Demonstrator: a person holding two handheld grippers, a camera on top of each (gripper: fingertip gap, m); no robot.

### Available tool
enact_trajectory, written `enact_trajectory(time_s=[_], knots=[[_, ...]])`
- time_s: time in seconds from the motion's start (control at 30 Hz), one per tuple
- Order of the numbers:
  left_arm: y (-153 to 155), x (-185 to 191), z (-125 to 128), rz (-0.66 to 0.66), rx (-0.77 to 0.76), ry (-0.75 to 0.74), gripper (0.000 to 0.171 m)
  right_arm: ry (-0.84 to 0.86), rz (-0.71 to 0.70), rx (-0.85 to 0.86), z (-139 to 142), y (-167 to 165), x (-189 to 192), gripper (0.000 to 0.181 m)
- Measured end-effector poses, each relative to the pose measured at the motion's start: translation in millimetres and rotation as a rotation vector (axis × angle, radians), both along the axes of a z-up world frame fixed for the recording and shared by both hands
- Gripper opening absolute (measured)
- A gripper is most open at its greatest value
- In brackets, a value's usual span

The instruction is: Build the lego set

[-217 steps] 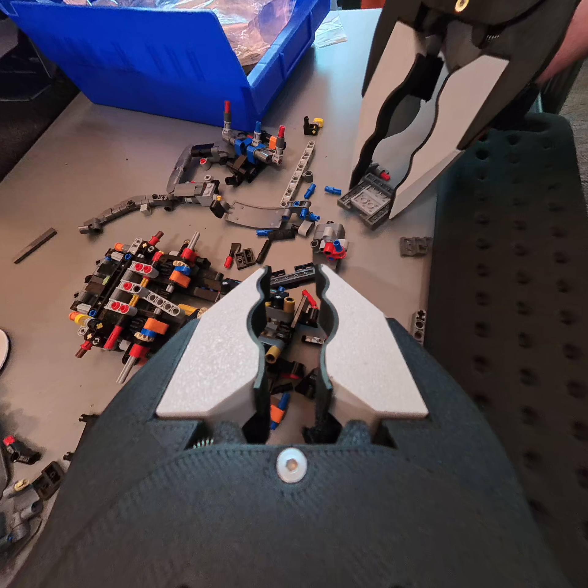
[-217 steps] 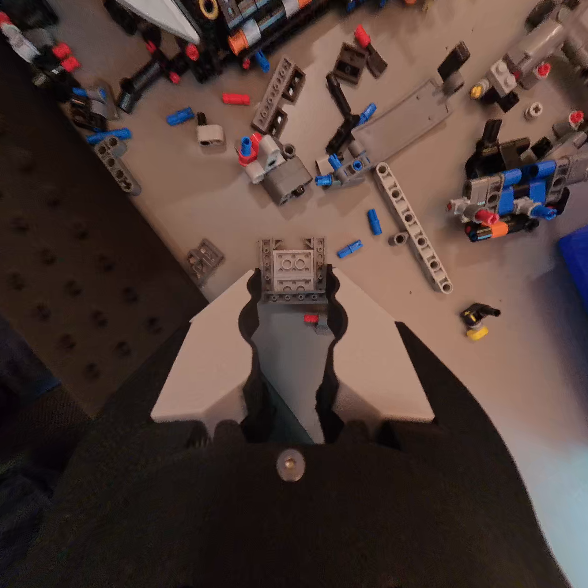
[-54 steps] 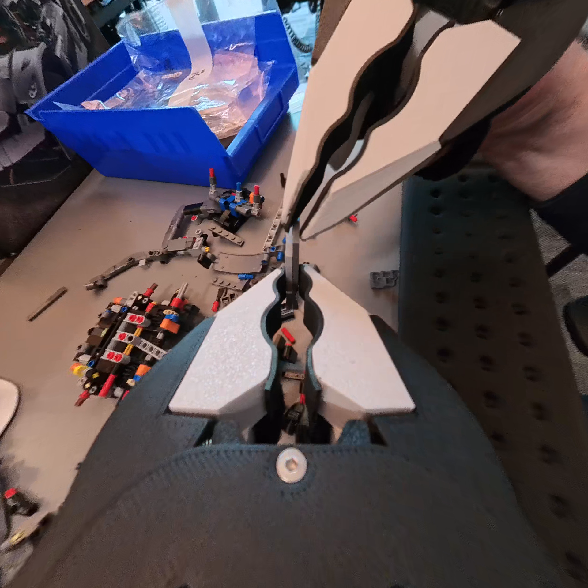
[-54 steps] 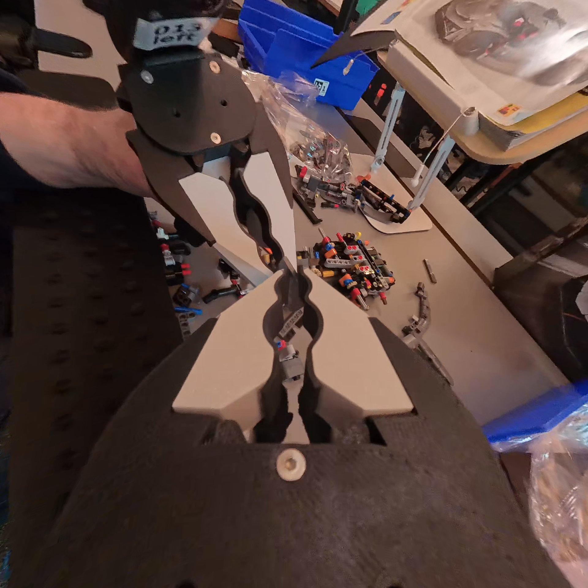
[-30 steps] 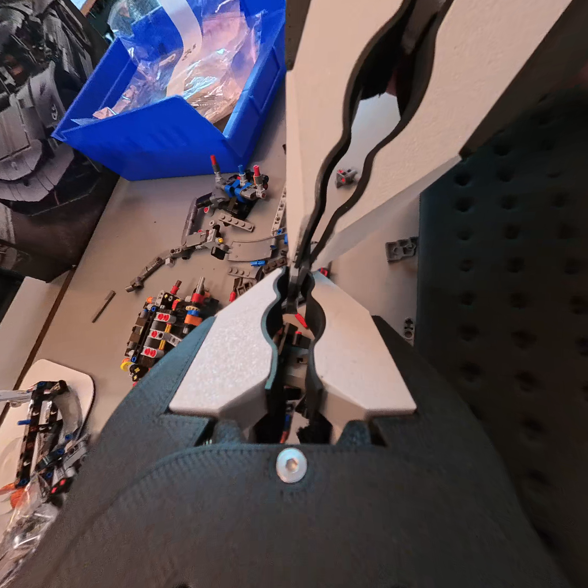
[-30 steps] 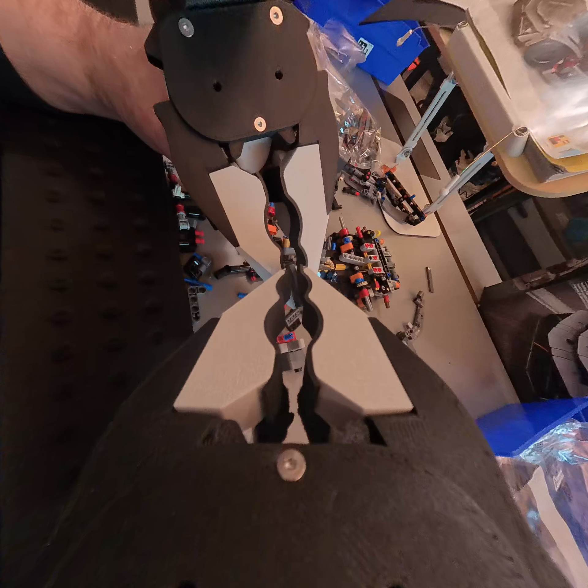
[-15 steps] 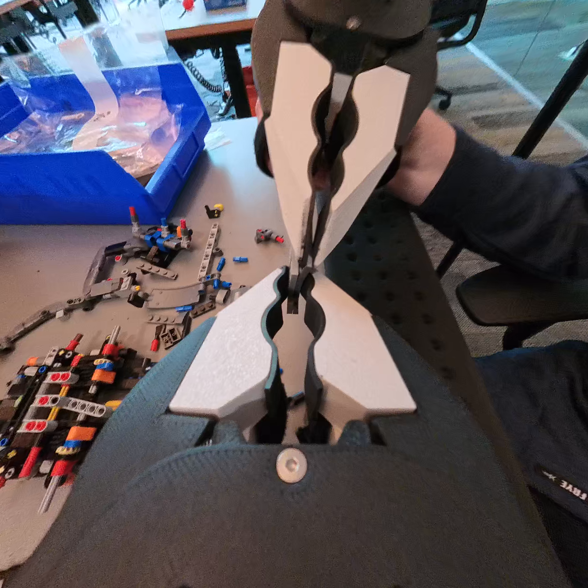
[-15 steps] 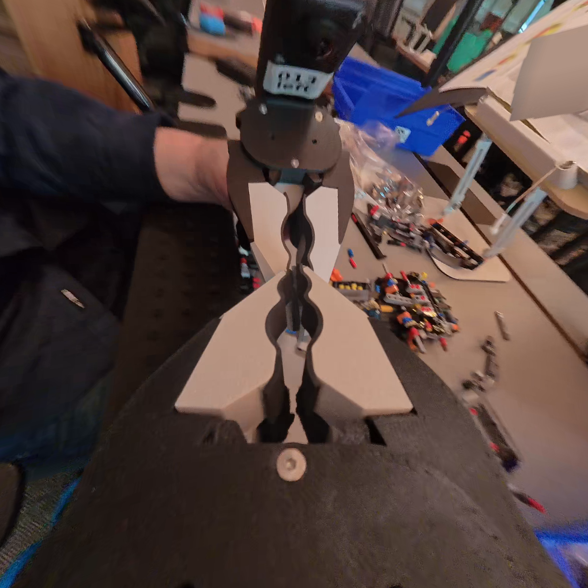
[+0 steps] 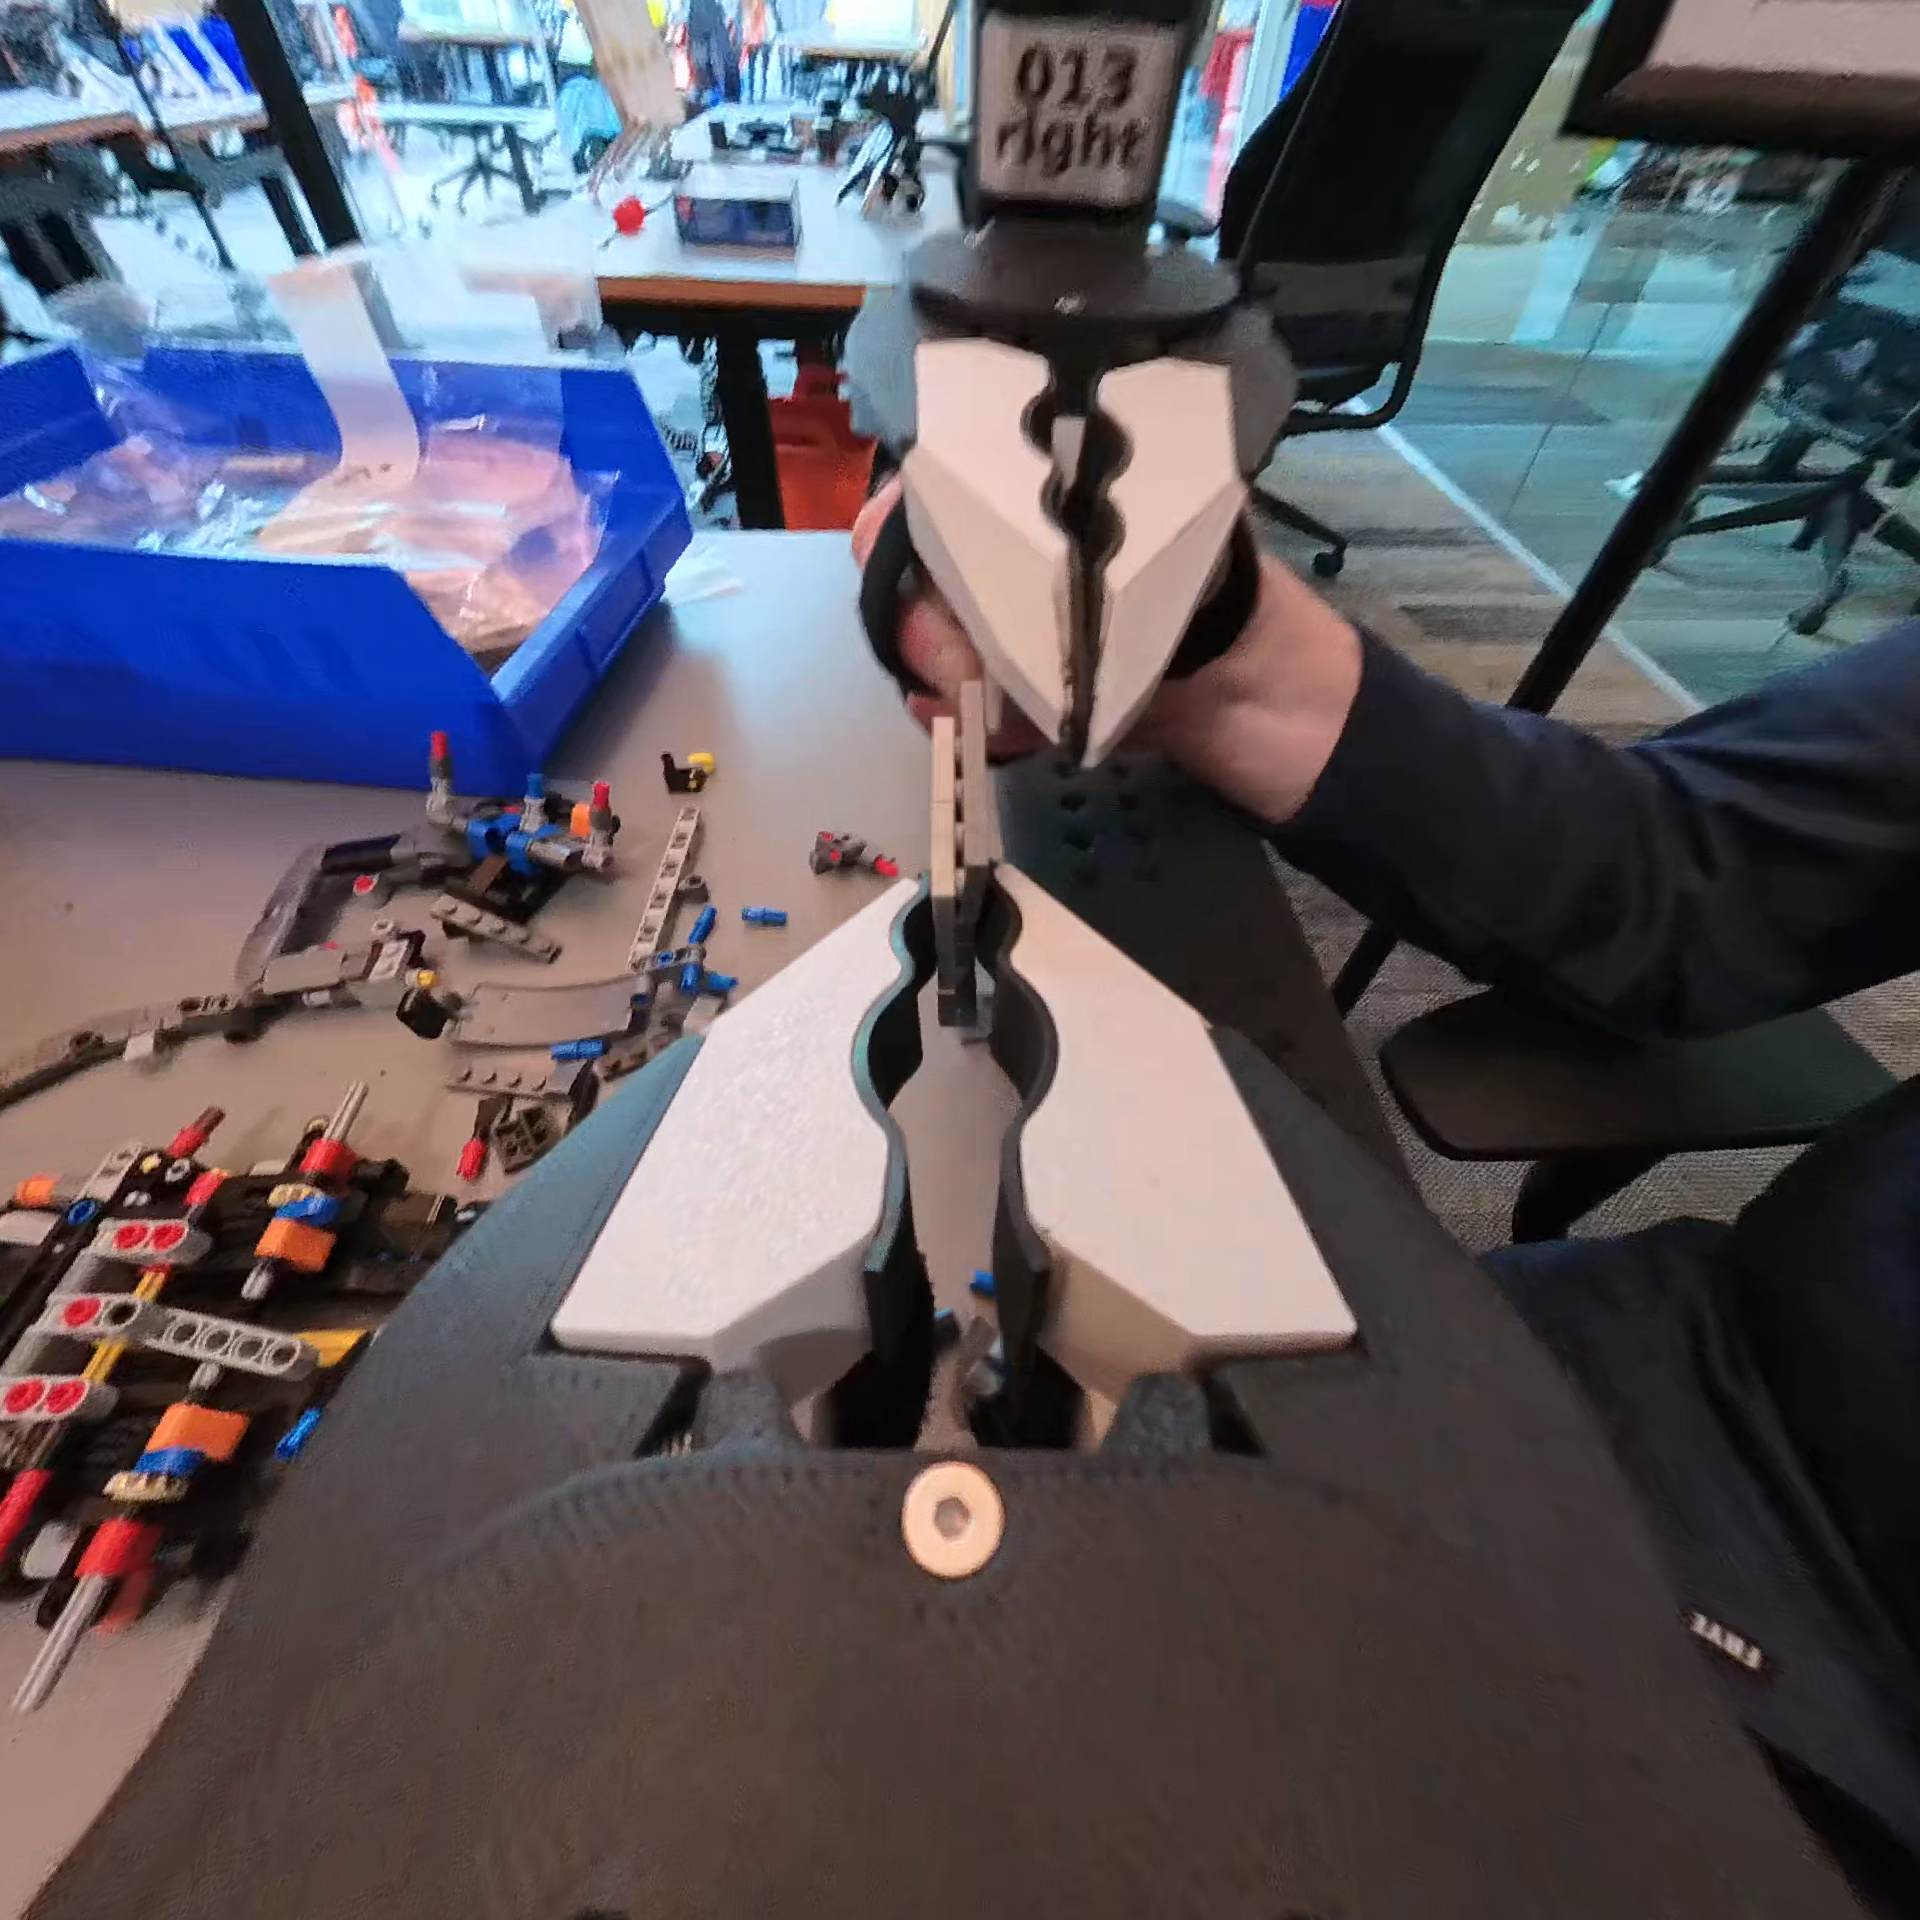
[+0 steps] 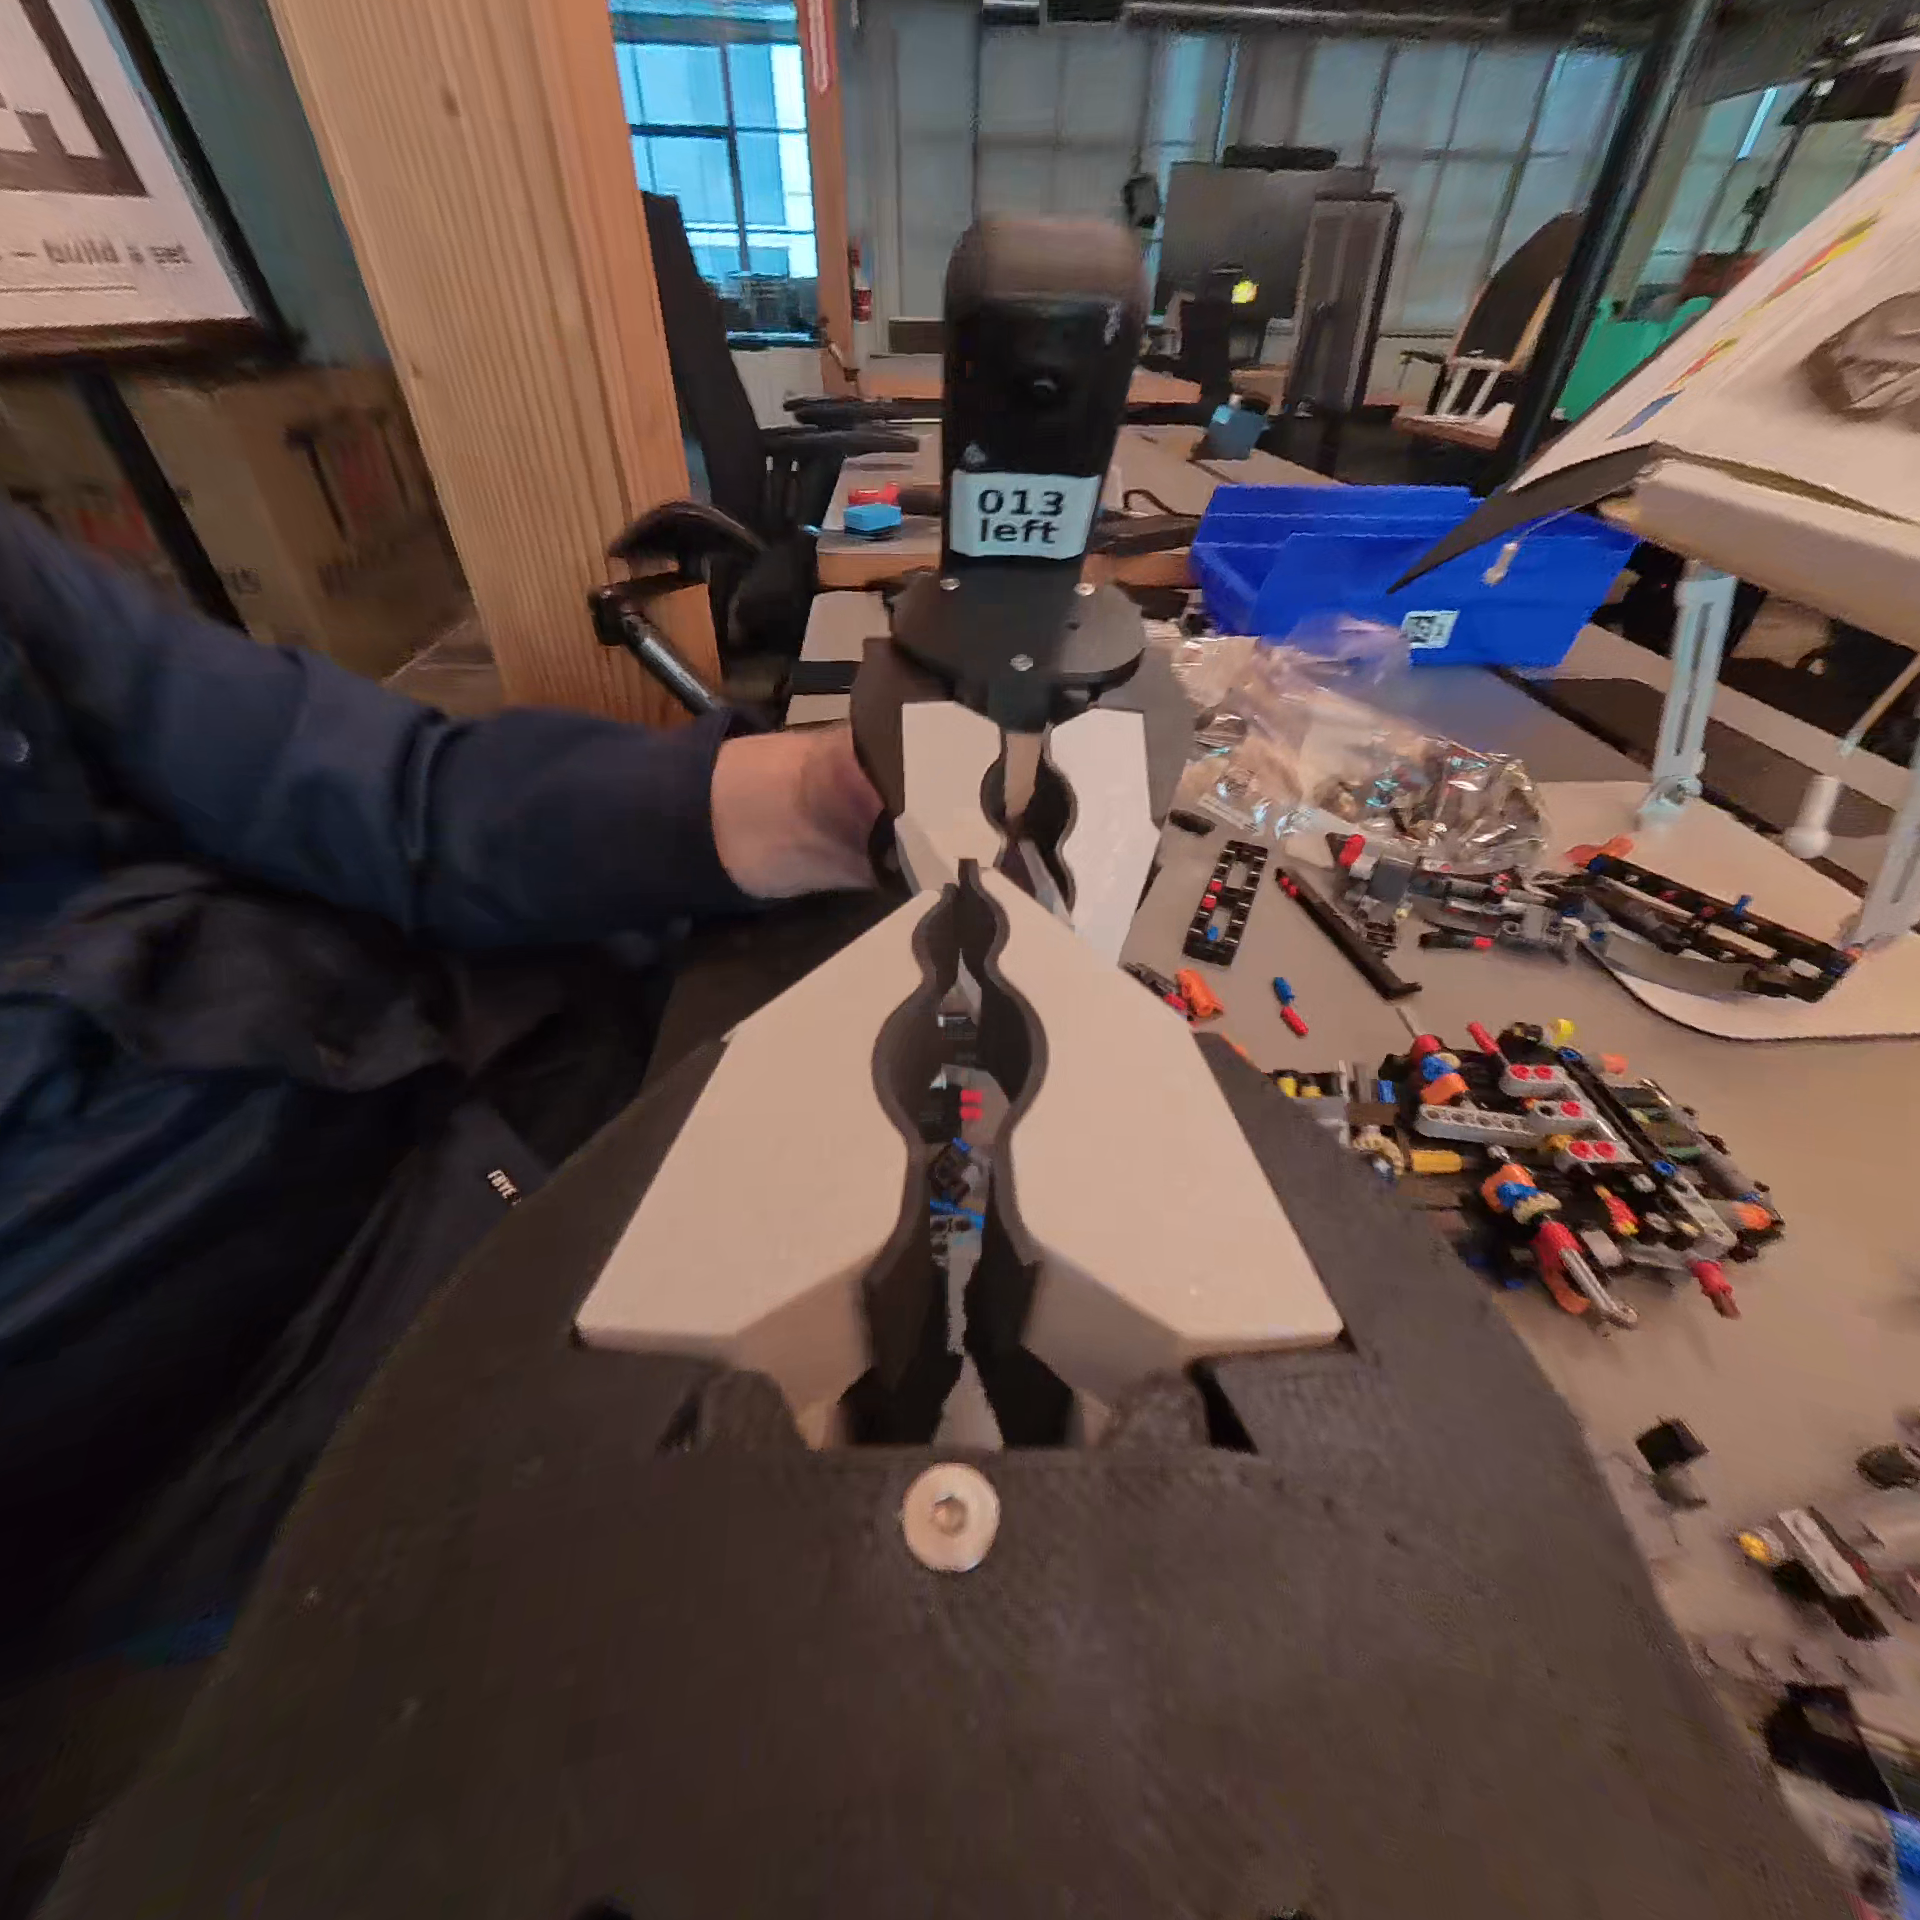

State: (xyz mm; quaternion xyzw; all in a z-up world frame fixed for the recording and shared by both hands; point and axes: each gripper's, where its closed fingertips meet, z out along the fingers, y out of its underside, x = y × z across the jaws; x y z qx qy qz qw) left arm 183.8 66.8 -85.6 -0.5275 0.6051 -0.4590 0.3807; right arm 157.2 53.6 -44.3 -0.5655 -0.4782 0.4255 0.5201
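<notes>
Left tongs [image 9: 961, 883]: clenched on a thin grey lego plate assembly [image 9: 958, 800], held upright above the desk [image 9: 156, 862].
Right tongs [image 10: 966, 883]: pressed together, apparently gripping nothing, tips just beside the plate's top.
Desk: loose lego parts, a multicoloured sub-build [image 9: 156, 1340], a blue bin [image 9: 312, 634].

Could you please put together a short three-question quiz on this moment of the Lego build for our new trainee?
1. True or false: the left gripper pinches the grey plate assembly edge-on.
2. Which gripper is shut with nothing visible between its tips?
A. left
B. right
3. Fill in: the blue bin holds clear plastic ____.

Key:
1. True.
2. B: its tips hang just beside the assembly's upper end.
3. bags
</notes>
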Motion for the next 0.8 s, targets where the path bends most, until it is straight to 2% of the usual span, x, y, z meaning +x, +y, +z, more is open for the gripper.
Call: enact_trajectory(time_s=[0.1, 0.23, 0.33, 0.43, 0.67, 0.8], knots=[[9.8, 1.4, -7.5, 0.039, -0.018, 0.033, 0.004, -0.034, -0.094, 0.000, -6.6, 14.3, 9.2, 0.000], [10.9, 2.6, -17.2, 0.056, 0.031, 0.082, 0.004, -0.083, -0.181, 0.042, -12.5, 26.9, 11.0, 0.000], [12.2, 2.9, -16.2, 0.064, 0.045, 0.077, 0.004, -0.141, -0.233, 0.095, -18.5, 32.8, 11.1, 0.012], [9.2, 3.0, -19.5, 0.050, 0.064, 0.095, 0.004, -0.189, -0.204, 0.112, -25.4, 27.4, 7.3, 0.005], [10.3, 4.4, -24.8, 0.067, 0.111, 0.127, 0.006, -0.233, -0.154, 0.060, -34.1, 22.5, 2.3, 0.001], [21.6, 3.2, -18.0, 0.135, 0.092, 0.103, 0.006, -0.245, -0.224, 0.105, -29.5, 30.1, 1.6, 0.000]])
